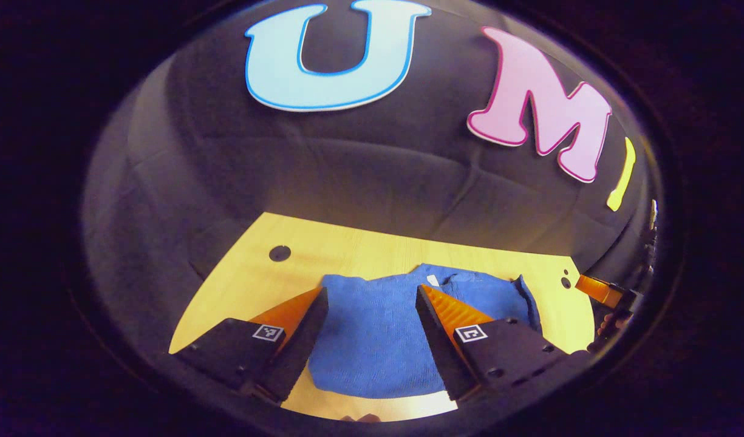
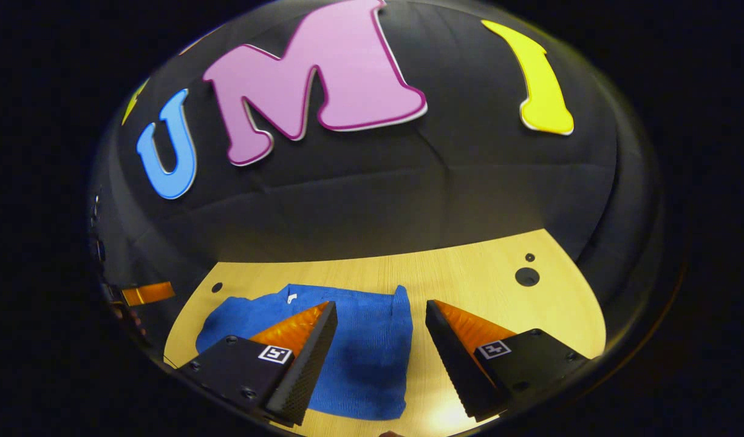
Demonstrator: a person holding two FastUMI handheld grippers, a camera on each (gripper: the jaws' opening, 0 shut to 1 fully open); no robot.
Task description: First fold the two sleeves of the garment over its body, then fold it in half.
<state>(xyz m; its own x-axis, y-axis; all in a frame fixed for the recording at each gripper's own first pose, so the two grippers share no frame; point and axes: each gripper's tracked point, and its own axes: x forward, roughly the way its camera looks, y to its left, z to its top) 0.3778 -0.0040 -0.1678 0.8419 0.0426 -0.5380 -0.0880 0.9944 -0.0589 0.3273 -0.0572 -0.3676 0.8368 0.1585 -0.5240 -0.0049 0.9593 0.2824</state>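
A blue knitted garment (image 1: 375,331) lies flat on the light wooden table (image 1: 347,249), folded into a compact block with a small white tag near its far collar edge. My left gripper (image 1: 372,297) hovers open above its middle, nothing between the fingers. At the right rim of the left gripper view, an orange finger of the other gripper (image 1: 596,288) shows beside the table. In the right gripper view the same blue garment (image 2: 359,352) lies left of centre. My right gripper (image 2: 381,312) is open over the garment's right edge, with the right finger above bare wood.
The table (image 2: 499,285) has round holes near its far corners, one hole (image 1: 279,253) at the left and one hole (image 2: 527,277) at the right. The black cloth wall stands close behind the table's far edge. Bare wood lies to the right of the garment.
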